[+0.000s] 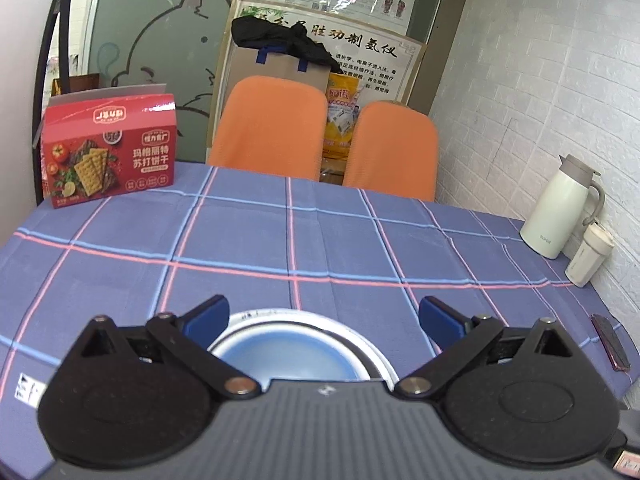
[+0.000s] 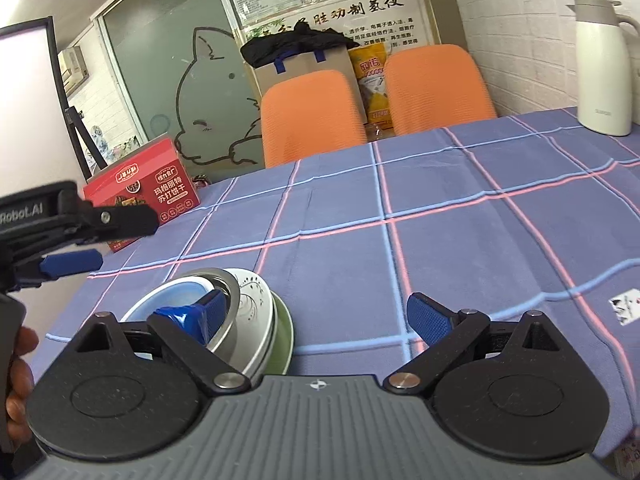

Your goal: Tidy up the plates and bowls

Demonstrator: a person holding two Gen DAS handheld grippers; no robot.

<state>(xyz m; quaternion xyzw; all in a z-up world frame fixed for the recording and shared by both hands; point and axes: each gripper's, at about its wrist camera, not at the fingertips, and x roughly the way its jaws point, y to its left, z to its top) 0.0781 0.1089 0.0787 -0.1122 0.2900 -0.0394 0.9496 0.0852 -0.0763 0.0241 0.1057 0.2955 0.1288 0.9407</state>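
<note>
1. The left gripper (image 1: 324, 316) hangs over the near edge of the table (image 1: 320, 240) with its blue-padded fingers (image 1: 208, 312) spread wide and nothing between them.
2. Directly below that gripper sits a nested stack of dishes: a blue bowl (image 1: 298, 356) lies inside a metal bowl (image 1: 376, 354).
3. In the right wrist view the same stack shows more layers: the blue bowl (image 2: 180, 288) and the metal bowl (image 2: 230, 308) rest on a white patterned plate (image 2: 258, 304), which rests in a green bowl (image 2: 282, 344).
4. The right gripper (image 2: 316, 316) is also spread open and holds nothing; its left finger (image 2: 212, 312) overlaps the stack in the picture, though contact cannot be judged.
5. A red cracker box (image 1: 110, 148) stands at the far left corner of the table.
6. A white thermos jug (image 1: 560, 216) and a small white cup (image 1: 588, 256) stand along the right edge, by the wall.
7. A phone (image 1: 610, 342) lies near the right edge, closer to the near side.
8. Two orange chairs (image 1: 272, 128) stand behind the far edge.
</note>
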